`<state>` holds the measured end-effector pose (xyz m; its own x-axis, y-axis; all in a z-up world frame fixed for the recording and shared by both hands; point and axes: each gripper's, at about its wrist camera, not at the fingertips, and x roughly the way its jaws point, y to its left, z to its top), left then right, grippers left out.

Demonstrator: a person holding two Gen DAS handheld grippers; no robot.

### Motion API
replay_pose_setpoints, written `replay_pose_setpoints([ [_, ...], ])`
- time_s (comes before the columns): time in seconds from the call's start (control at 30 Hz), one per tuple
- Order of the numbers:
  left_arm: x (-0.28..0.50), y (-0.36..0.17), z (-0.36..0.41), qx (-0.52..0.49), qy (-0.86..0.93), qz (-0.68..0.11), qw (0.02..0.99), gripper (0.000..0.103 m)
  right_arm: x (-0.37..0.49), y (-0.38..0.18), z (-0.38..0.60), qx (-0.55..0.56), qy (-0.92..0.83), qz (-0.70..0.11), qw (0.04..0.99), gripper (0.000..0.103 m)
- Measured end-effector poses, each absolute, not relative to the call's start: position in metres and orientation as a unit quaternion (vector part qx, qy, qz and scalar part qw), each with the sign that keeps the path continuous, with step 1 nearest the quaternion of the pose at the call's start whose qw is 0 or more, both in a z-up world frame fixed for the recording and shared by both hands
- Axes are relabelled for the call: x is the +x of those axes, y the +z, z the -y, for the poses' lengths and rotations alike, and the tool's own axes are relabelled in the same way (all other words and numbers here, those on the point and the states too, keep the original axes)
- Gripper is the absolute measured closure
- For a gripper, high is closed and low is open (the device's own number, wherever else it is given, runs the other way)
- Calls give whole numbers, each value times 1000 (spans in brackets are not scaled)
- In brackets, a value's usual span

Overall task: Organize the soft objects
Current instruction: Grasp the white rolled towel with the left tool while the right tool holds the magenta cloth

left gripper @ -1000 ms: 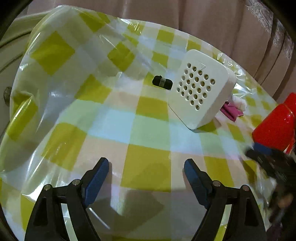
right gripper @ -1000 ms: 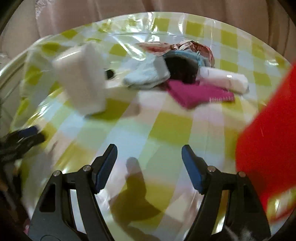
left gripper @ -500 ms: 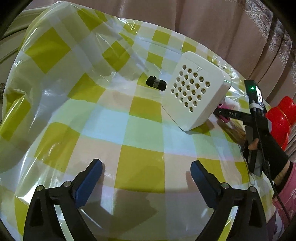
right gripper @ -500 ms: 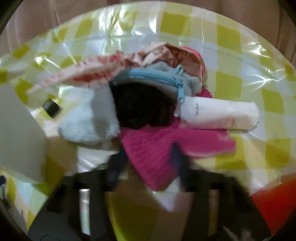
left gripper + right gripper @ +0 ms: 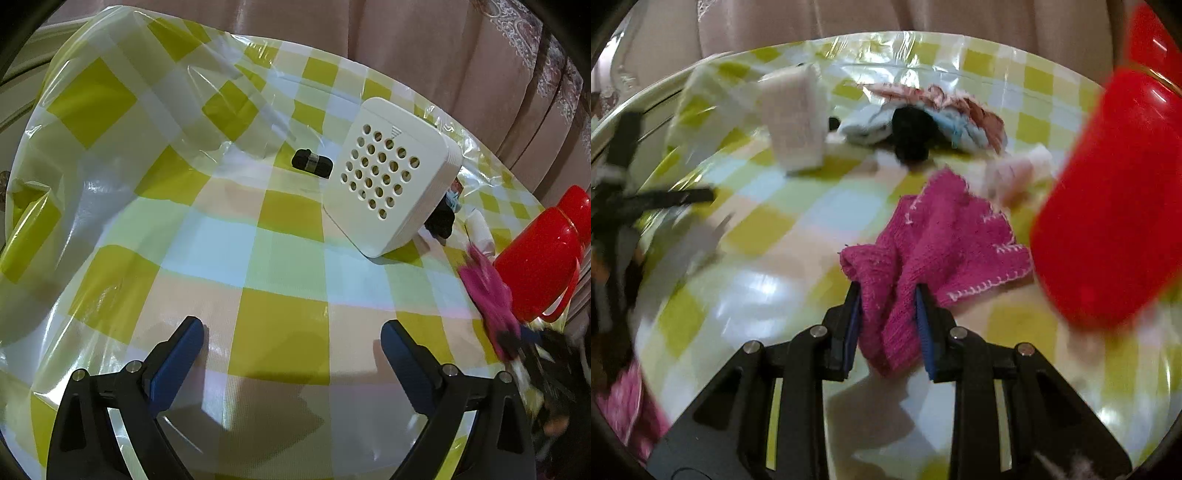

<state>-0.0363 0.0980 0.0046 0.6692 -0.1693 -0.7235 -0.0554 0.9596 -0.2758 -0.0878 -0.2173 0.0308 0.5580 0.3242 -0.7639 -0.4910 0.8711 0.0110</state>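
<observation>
**So, pink cloth is in the right tongs**

Right tongs point(image 5: 888, 314) are clamped on the pink cloth point(image 5: 934, 236), which hangs bunched between the pads just left of the red jug point(image 5: 1108, 203). Rest of the soft pile point(image 5: 923, 118) sits behind the cloth, right of the white box point(image 5: 794, 122). Left tongs point(image 5: 291, 349) are spread wide with nothing in them, over the desk point(image 5: 221, 236), well in front of the box.

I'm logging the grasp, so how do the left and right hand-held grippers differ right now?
The left hand-held gripper is open with nothing between its fingers; the right hand-held gripper is shut on the pink knitted cloth. The left faces the white perforated box, the right the pile of soft items. Both have blue pads.
</observation>
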Motion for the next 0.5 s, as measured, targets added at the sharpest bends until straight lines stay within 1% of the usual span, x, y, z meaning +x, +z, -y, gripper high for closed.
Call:
replay_pose_setpoints([
  [0.1, -35, 7, -88, -118, -24, -420, 900, 5, -119, 29, 234, -98, 229, -408, 878, 69],
  [0.2, -38, 16, -56, -112, -78, -423, 896, 5, -131, 29, 252, -94, 210, -407, 884, 69],
  [0.37, -13, 41, 50, -3, -170, -405, 898, 5, -140, 28, 272, -70, 207, -405, 888, 68],
  [0.43, 10, 45, 87, 38, -180, -391, 902, 5, -142, 26, 275, -63, 210, -397, 891, 66],
  [0.5, 33, 45, 108, 56, -181, -382, 905, 5, -143, 22, 275, -56, 212, -384, 897, 63],
])
